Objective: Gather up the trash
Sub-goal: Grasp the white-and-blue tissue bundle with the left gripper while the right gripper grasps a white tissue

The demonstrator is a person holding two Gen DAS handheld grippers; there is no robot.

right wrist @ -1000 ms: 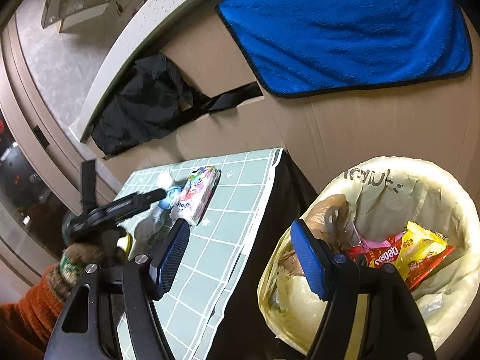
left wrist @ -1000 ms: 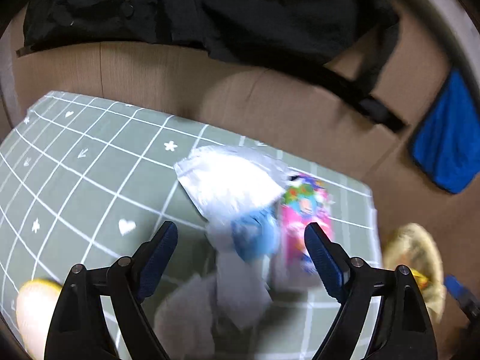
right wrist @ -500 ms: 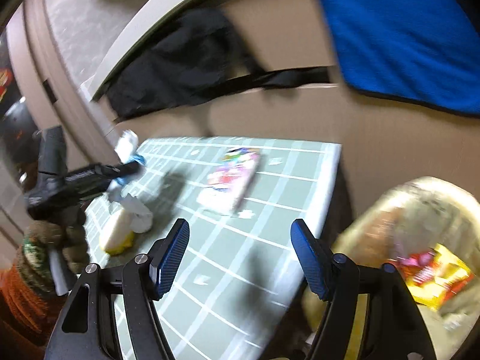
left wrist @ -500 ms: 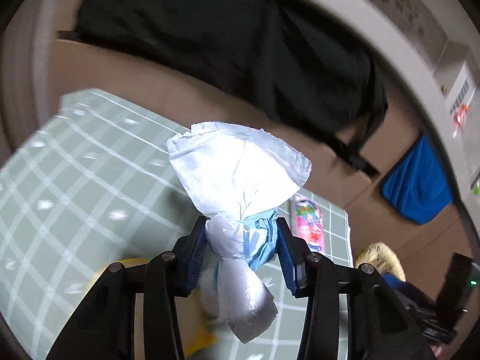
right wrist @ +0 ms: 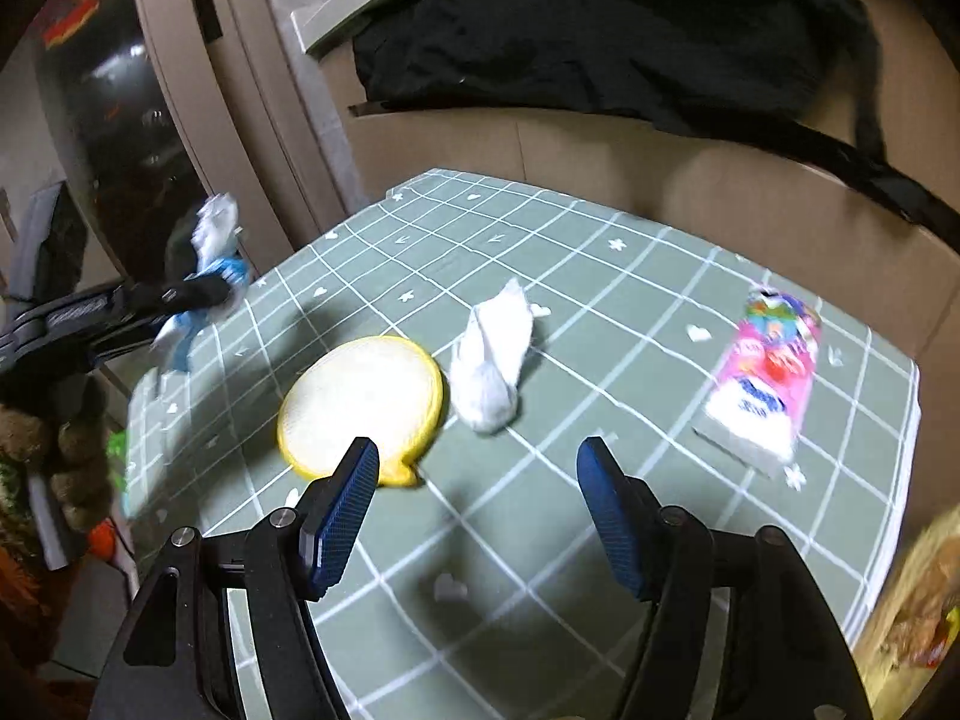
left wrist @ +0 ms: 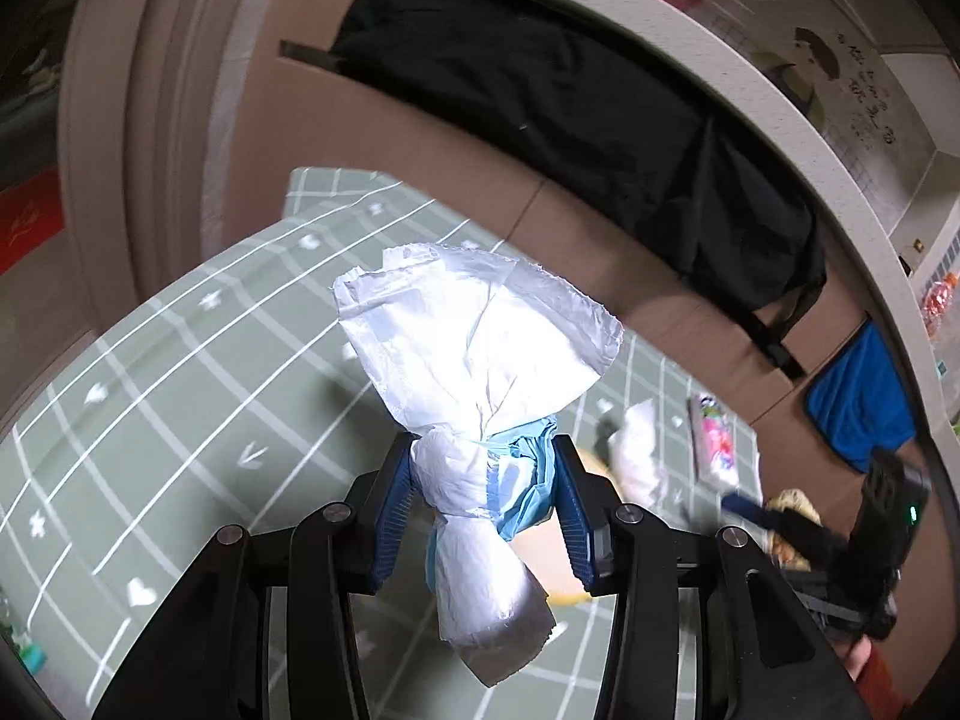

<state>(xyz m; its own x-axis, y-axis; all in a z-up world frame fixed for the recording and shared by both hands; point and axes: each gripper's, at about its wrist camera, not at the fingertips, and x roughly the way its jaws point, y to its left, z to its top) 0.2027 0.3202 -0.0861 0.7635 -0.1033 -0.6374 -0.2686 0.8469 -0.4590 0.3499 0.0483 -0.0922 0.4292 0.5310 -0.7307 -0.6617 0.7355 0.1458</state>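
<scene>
My left gripper (left wrist: 483,501) is shut on a crumpled white and blue wrapper (left wrist: 474,360) and holds it up above the green grid mat (left wrist: 180,360). It also shows at the left of the right wrist view (right wrist: 204,276). My right gripper (right wrist: 477,504) is open and empty, low over the mat (right wrist: 600,276). Just ahead of it lie a round yellow-rimmed pad (right wrist: 363,402) and a crumpled white tissue (right wrist: 495,360). A pink tissue pack (right wrist: 765,378) lies at the mat's right side.
The lined trash bin (right wrist: 924,612) stands off the mat's right edge. Cardboard walls (right wrist: 600,156) with a black bag (right wrist: 600,24) on top ring the back. A blue cloth (left wrist: 858,396) hangs at the far right.
My left gripper has lifted the wrapper higher and pulled back to the left. My right gripper has swung from the bin to over the mat, facing the pad and tissue.
</scene>
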